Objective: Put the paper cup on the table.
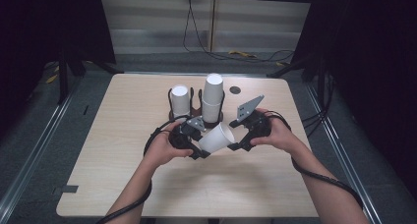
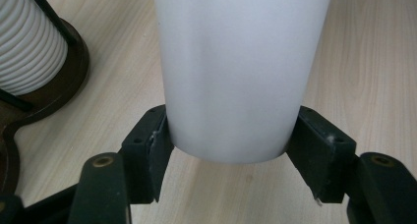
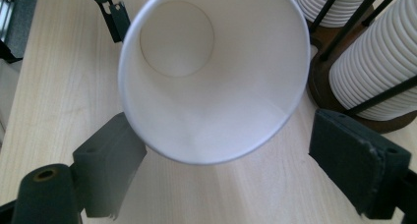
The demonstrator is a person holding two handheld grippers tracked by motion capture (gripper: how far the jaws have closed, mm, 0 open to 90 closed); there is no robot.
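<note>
A white paper cup [image 1: 218, 138] lies tilted above the middle of the table, held between my two grippers. My left gripper [image 1: 200, 141] is shut on its narrow base: in the left gripper view both pads [image 2: 157, 150] press the cup [image 2: 236, 71] from either side. My right gripper [image 1: 236, 135] faces the cup's mouth. In the right gripper view the open rim of the cup [image 3: 211, 101] sits between the wide jaws of the right gripper [image 3: 231, 160]. The left pad [image 3: 110, 157] is close beside the rim and the right pad stands well apart.
Just behind the cup stands a dark wooden rack [image 1: 196, 117] with two upside-down stacks of white cups, a short stack [image 1: 180, 100] and a taller stack [image 1: 213, 98]. A small black disc [image 1: 235, 90] lies on the table [image 1: 123, 150] farther back.
</note>
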